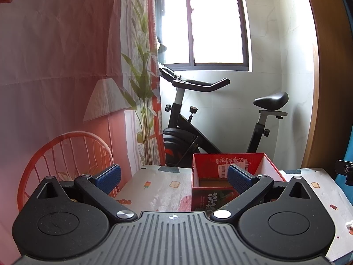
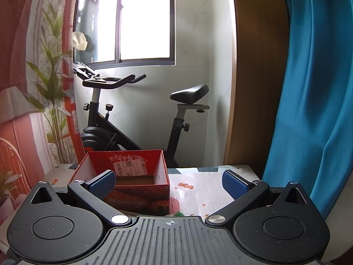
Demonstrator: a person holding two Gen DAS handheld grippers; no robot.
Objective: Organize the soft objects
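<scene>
Red box (image 1: pixel 229 172) ahead, right of left hand-held gripper (image 1: pixel 174 177)

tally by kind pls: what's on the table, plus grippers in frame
Red cardboard box, open top, nothing visible in it: 1
White crumpled scrap at the table edge: 1
Grippers, both open and holding nothing: 2, left gripper, right gripper
Total: 4

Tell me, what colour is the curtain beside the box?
Teal blue curtain, clearest in the right wrist view.
</scene>
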